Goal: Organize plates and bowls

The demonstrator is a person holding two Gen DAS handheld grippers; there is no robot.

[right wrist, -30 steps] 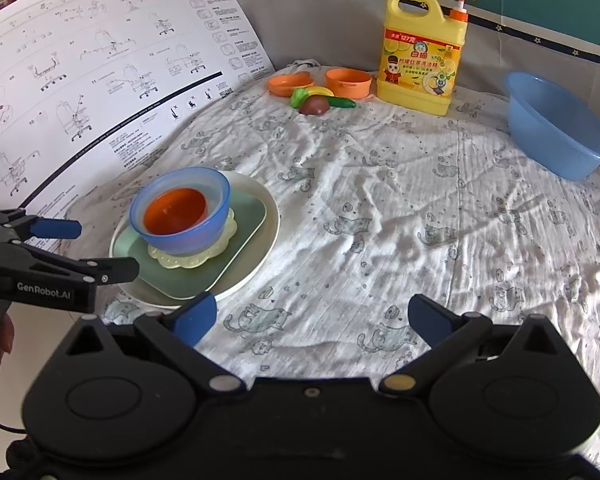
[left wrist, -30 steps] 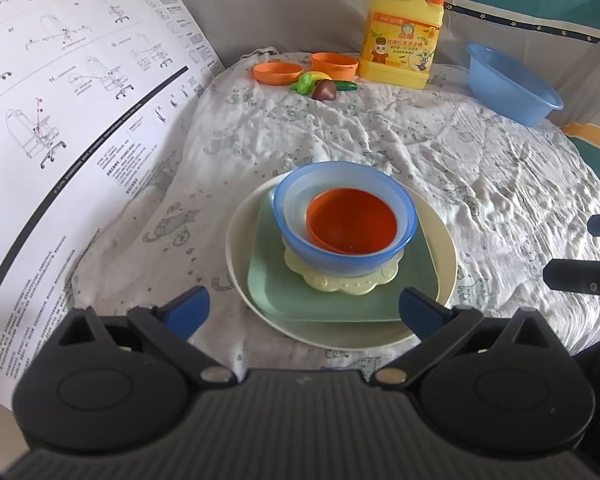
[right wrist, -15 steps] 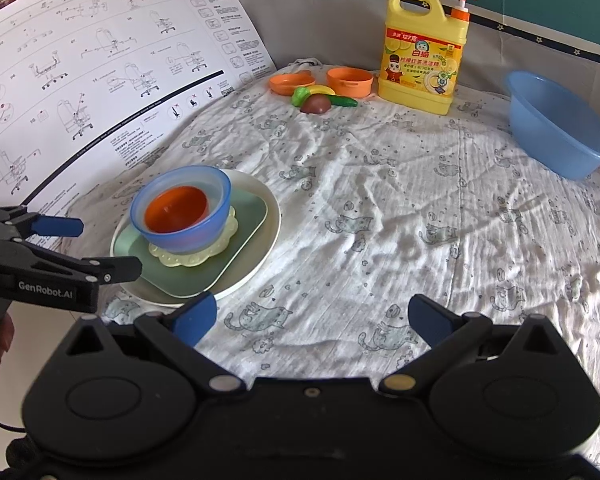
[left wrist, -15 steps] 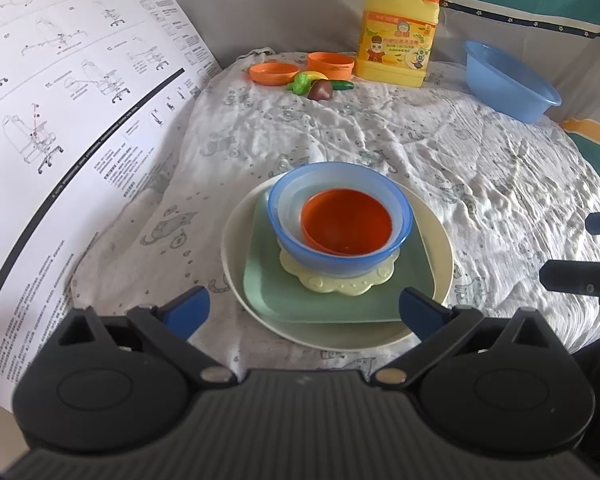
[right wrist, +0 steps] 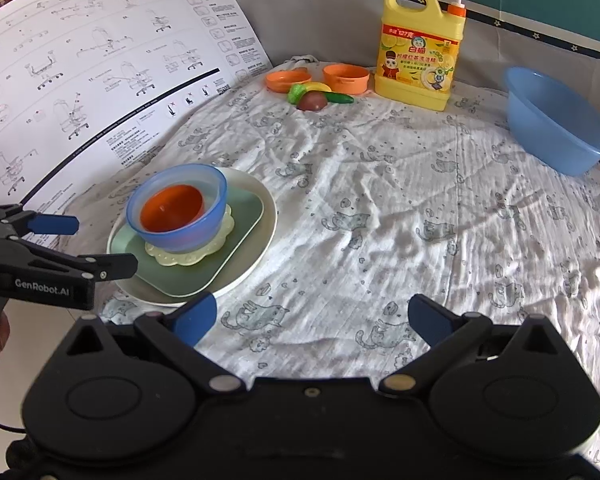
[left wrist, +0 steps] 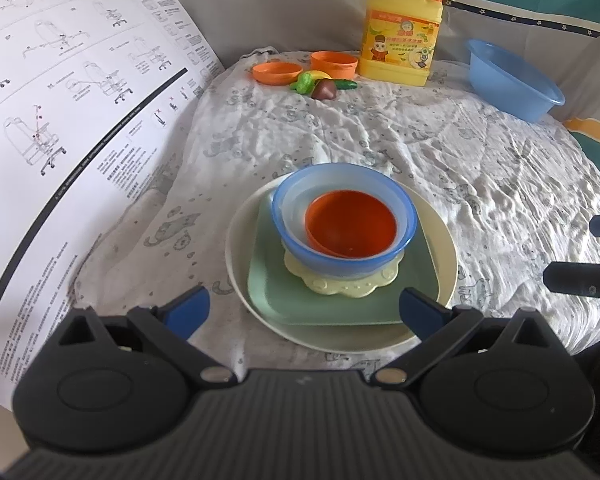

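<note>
Currently, both of my grippers hang above the cloth-covered table (right wrist: 380, 208) with their jaws spread wide and nothing between them. My left gripper (left wrist: 304, 308) faces the stacked dishes from just in front; in the right wrist view it shows at the left edge (right wrist: 100, 244), just beside the stack and apart from it. My right gripper (right wrist: 312, 316) points over bare cloth to the right of the stack.

Stack, bottom to top: cream round plate (left wrist: 446, 240), green square plate (left wrist: 276, 296), pale yellow scalloped plate (left wrist: 340, 286), blue bowl (left wrist: 300, 236), orange bowl (left wrist: 350, 224) nested inside the blue one.

Far edge of the table: an orange saucer (right wrist: 288, 80), an orange cup (right wrist: 346, 78), toy vegetables (right wrist: 312, 96) just in front of them, a yellow detergent jug (right wrist: 418, 52) and, well to the right, a blue basin (right wrist: 556, 120). A large printed instruction sheet (right wrist: 100, 68) stands along the left side.
</note>
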